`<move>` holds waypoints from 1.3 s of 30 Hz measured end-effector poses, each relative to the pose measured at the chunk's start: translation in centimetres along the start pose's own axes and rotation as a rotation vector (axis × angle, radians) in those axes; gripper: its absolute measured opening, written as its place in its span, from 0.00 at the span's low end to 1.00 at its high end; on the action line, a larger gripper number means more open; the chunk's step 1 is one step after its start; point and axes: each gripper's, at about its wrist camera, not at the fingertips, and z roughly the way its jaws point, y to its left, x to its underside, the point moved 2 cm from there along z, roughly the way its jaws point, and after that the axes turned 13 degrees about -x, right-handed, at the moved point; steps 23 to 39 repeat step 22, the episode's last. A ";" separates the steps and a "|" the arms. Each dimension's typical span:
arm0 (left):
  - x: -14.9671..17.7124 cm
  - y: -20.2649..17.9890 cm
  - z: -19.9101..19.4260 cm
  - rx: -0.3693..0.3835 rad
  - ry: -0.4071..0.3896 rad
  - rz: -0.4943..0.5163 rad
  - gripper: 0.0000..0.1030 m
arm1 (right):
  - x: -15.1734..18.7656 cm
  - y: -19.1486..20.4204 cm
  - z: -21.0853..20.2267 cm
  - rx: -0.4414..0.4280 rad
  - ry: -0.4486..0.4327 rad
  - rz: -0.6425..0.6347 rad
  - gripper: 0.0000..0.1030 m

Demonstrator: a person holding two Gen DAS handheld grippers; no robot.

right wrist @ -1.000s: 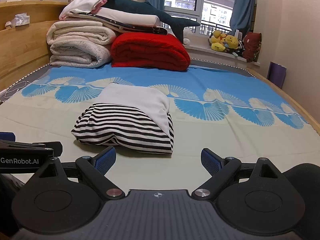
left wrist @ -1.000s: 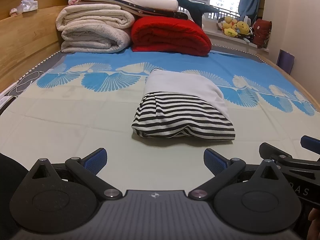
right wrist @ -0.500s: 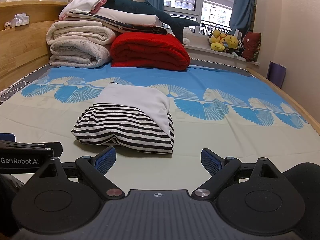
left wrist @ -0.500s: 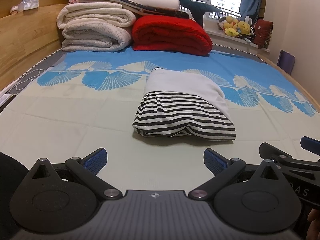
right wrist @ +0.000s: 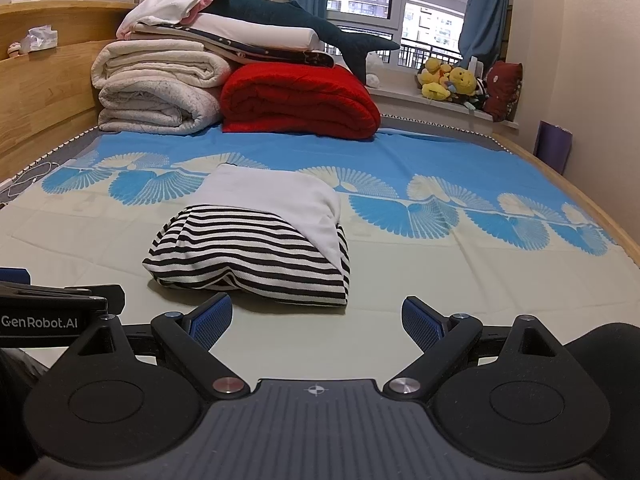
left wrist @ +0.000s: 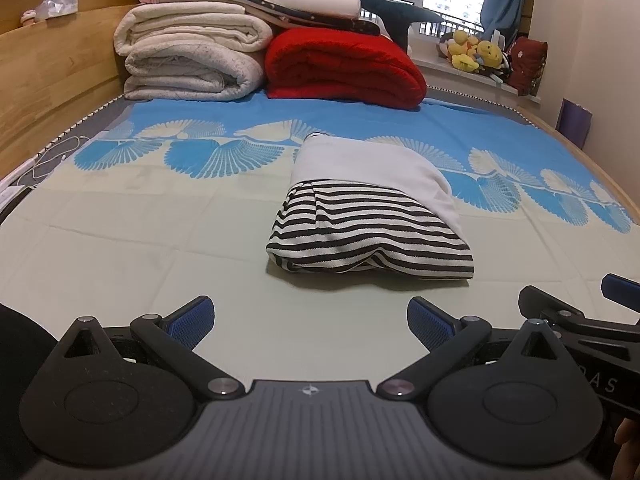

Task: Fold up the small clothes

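Note:
A small garment (left wrist: 372,216), black-and-white striped with a white upper part, lies folded into a compact bundle on the bed; the right wrist view shows this garment (right wrist: 256,240) a little left of centre. My left gripper (left wrist: 311,320) is open and empty, hovering low just short of the bundle's near edge. My right gripper (right wrist: 316,318) is open too, holding nothing, its left fingertip (right wrist: 212,316) close to the striped hem. Each gripper appears at the edge of the other's view.
Folded white quilts (left wrist: 192,56), a red blanket (left wrist: 344,68) and a dark plush shark (right wrist: 300,20) are stacked at the head of the bed (left wrist: 120,240). A wooden side board (left wrist: 52,72) runs along the left. Plush toys (right wrist: 448,80) sit on the window sill.
Both views have drifted only slightly; the left wrist view sits a touch lower. The garment has not moved and both grippers stay open.

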 end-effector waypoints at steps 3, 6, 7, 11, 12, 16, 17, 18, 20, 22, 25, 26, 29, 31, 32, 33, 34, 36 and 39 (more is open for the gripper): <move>0.0 0.0 0.0 0.000 0.001 0.000 1.00 | 0.0 0.0 0.2 0.002 0.002 0.001 0.89; 0.0 0.0 0.1 0.000 0.002 0.001 1.00 | 0.0 0.0 0.1 0.002 0.002 0.001 0.89; 0.1 0.0 0.2 0.001 0.004 0.002 1.00 | 0.0 0.0 0.1 0.002 0.002 0.001 0.89; 0.2 0.1 0.4 0.001 0.007 0.004 1.00 | 0.1 0.0 0.3 0.003 0.005 0.001 0.89; 0.2 0.1 0.4 0.001 0.007 0.003 1.00 | 0.1 0.0 0.4 0.004 0.006 0.002 0.89; 0.2 0.1 0.5 0.002 0.008 0.003 1.00 | 0.2 -0.1 0.5 0.004 0.007 0.001 0.89; 0.2 0.1 0.6 0.002 0.009 0.004 1.00 | 0.2 0.0 0.5 0.004 0.007 0.001 0.89; 0.2 0.2 0.7 0.003 0.008 0.006 1.00 | 0.2 0.0 0.5 0.004 0.007 0.001 0.89; 0.2 0.2 0.7 0.003 0.009 0.006 1.00 | 0.2 0.0 0.5 0.004 0.007 0.001 0.89; 0.3 0.1 0.8 0.001 0.006 0.009 1.00 | 0.1 0.0 0.5 0.004 0.007 0.001 0.89; 0.3 0.1 0.8 0.001 0.006 0.009 1.00 | 0.1 0.0 0.5 0.004 0.007 0.001 0.89; 0.3 0.1 0.8 0.001 0.006 0.009 1.00 | 0.1 0.0 0.5 0.004 0.007 0.001 0.89; 0.3 0.1 0.8 0.001 0.006 0.009 1.00 | 0.1 0.0 0.5 0.004 0.007 0.001 0.89; 0.3 0.1 0.8 0.001 0.006 0.009 1.00 | 0.1 0.0 0.5 0.004 0.007 0.001 0.89; 0.3 0.1 0.8 0.001 0.006 0.009 1.00 | 0.1 0.0 0.5 0.004 0.007 0.001 0.89; 0.3 0.1 0.8 0.001 0.006 0.009 1.00 | 0.1 0.0 0.5 0.004 0.007 0.001 0.89; 0.3 0.1 0.8 0.001 0.006 0.009 1.00 | 0.1 0.0 0.5 0.004 0.007 0.001 0.89; 0.3 0.1 0.8 0.001 0.006 0.009 1.00 | 0.1 0.0 0.5 0.004 0.007 0.001 0.89; 0.3 0.1 0.8 0.001 0.006 0.009 1.00 | 0.1 0.0 0.5 0.004 0.007 0.001 0.89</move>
